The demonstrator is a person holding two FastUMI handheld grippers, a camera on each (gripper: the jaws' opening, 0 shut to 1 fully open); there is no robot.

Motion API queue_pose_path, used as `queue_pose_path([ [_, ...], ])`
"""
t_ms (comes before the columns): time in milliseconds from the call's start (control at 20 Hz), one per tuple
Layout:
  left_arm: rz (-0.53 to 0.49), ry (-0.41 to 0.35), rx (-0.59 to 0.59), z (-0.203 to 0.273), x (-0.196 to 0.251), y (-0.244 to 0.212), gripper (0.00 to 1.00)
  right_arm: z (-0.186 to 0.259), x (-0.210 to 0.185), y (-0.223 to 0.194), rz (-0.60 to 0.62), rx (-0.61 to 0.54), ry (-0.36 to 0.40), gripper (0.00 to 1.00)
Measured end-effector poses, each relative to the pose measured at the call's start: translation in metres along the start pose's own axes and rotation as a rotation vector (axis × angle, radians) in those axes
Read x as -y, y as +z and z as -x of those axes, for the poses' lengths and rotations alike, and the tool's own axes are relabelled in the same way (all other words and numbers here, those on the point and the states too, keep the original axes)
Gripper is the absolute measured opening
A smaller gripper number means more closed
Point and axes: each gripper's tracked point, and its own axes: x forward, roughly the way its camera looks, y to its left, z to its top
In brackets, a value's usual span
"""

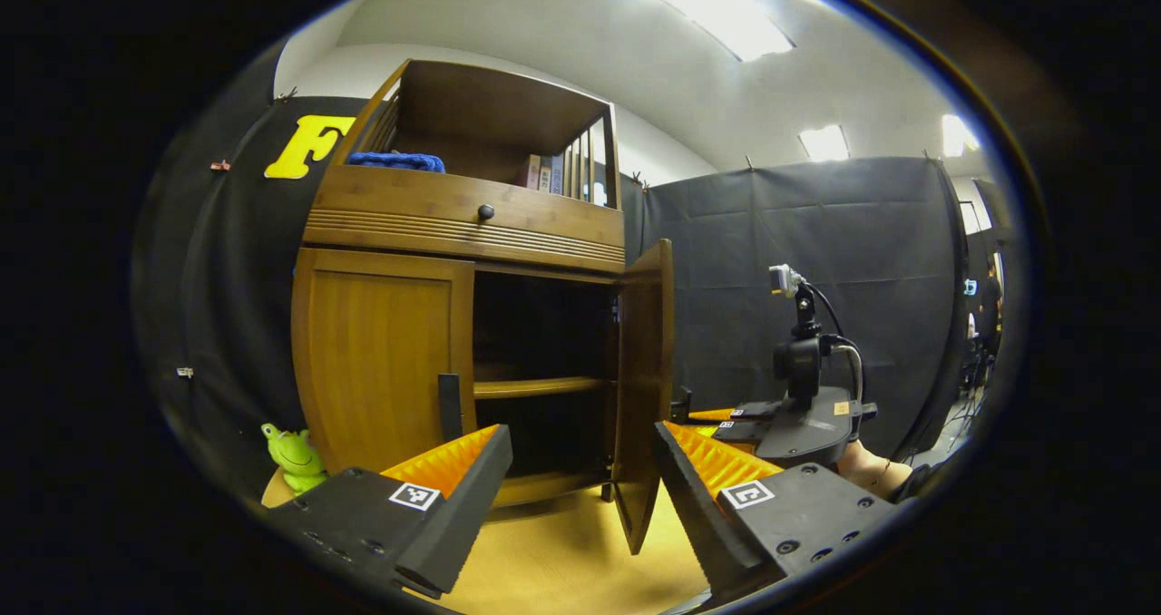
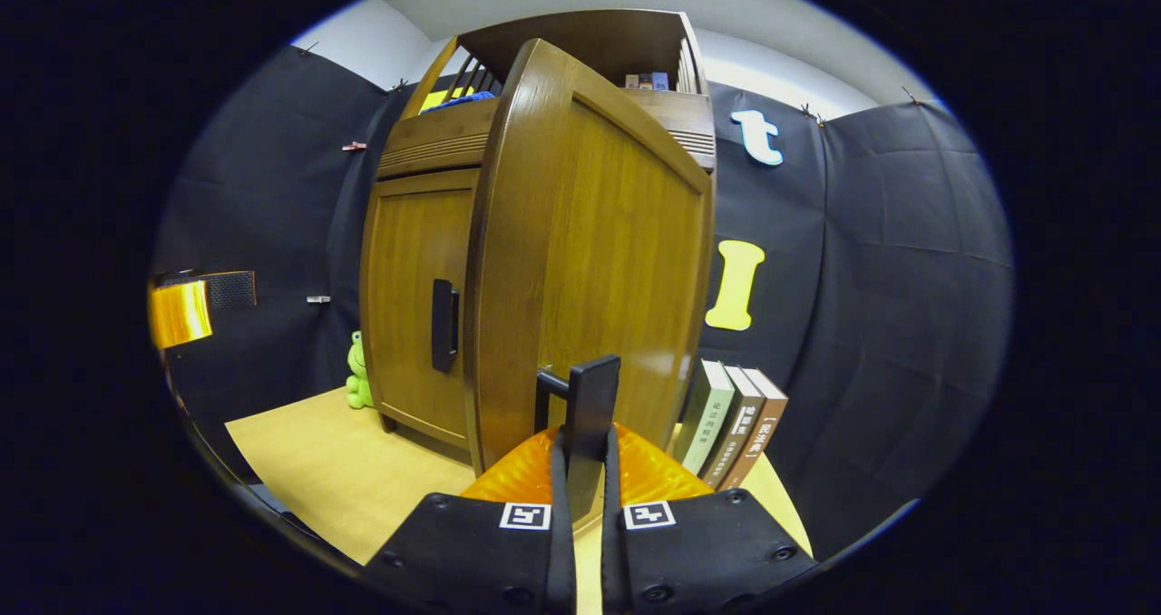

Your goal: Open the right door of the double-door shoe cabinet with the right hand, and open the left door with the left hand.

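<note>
The wooden shoe cabinet [image 1: 472,234] stood on a pale table [image 1: 562,551], its grain glossy and its drawer front ribbed. Its right door [image 2: 599,261], a framed flat panel, stood swung open; the left door [image 1: 381,352] lay closed, a dark bar handle [image 1: 449,406] near its right edge. The right gripper [image 2: 588,443] pinched the right door's handle [image 2: 585,406] between both fingers. The left gripper [image 1: 580,470] was spread wide, near the left door. A plush green frog [image 1: 295,456] sat left of the cabinet.

**Brown wood, yellow top**

The cabinet [image 1: 463,225] is warm brown wood with a ribbed band under its drawer. Its handles [image 2: 443,325] are black. The table [image 2: 336,461] is pale yellow, the frog [image 1: 295,456] bright green, the cloth [image 1: 396,161] blue.
</note>
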Motion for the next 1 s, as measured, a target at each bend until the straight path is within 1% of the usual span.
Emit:
queue_pose_path([
  [250,-0.007,-0.033,-0.006,-0.014,0.014,-0.006,0.97,0.013,0.033,-0.004,0.023,-0.004,-0.091,0.14],
  [500,-0.002,-0.066,-0.010,-0.033,0.030,-0.009,0.97,0.020,0.063,-0.006,0.030,-0.010,-0.145,0.14],
  [650,-0.002,-0.086,-0.017,-0.043,0.039,-0.015,0.97,0.025,0.072,-0.009,0.008,-0.014,-0.151,0.12],
  [750,0.002,-0.099,-0.021,-0.050,0.044,-0.018,0.97,0.029,0.079,-0.011,-0.011,-0.019,-0.149,0.18],
  [800,0.005,-0.106,-0.022,-0.054,0.046,-0.018,0.97,0.030,0.082,-0.011,-0.016,-0.020,-0.150,0.01],
  [850,0.008,-0.110,-0.021,-0.057,0.048,-0.019,0.97,0.031,0.086,-0.011,-0.024,-0.021,-0.150,0.09],
  [1000,0.015,-0.118,-0.018,-0.067,0.047,-0.023,0.97,0.037,0.095,-0.015,-0.042,-0.031,-0.156,0.08],
])
